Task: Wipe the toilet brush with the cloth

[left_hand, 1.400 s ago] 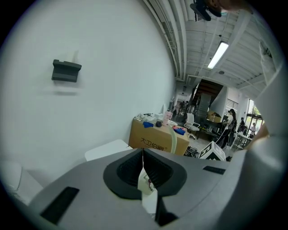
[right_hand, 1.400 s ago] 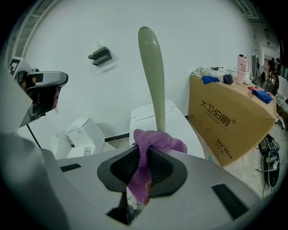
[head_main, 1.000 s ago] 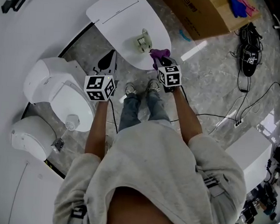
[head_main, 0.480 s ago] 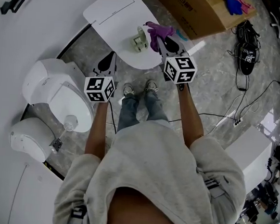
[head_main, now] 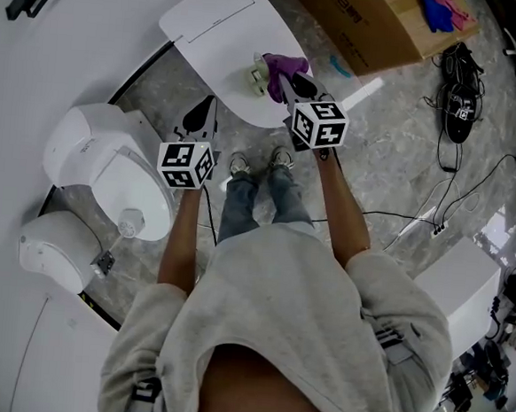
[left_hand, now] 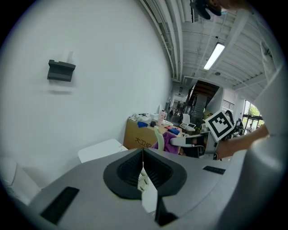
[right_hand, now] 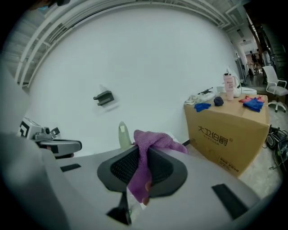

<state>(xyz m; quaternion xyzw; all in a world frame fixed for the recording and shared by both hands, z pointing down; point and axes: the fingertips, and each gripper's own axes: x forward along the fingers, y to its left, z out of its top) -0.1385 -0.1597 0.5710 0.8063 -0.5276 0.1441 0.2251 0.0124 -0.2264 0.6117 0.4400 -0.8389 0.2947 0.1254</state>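
A pale toilet brush (head_main: 261,75) stands on a white slab (head_main: 220,31) ahead of me. My right gripper (head_main: 286,85) is shut on a purple cloth (head_main: 283,66), which hangs right beside the brush; I cannot tell whether they touch. In the right gripper view the cloth (right_hand: 145,167) drapes out of the jaws, with the brush handle (right_hand: 123,134) just behind and left. My left gripper (head_main: 202,108) is shut with nothing in it, left of the slab and apart from the brush. In the left gripper view the brush handle (left_hand: 158,136) and the cloth (left_hand: 171,140) show to the right.
Two white toilets (head_main: 109,173) stand at the left by the wall. A cardboard box (head_main: 372,21) with blue and pink items sits at the back right. Cables (head_main: 446,193) and black shoes (head_main: 458,103) lie on the marble floor to the right. My feet (head_main: 259,163) are below the slab.
The right gripper carried the purple cloth away from me, then a little left, up beside the brush. The left gripper has stayed put.
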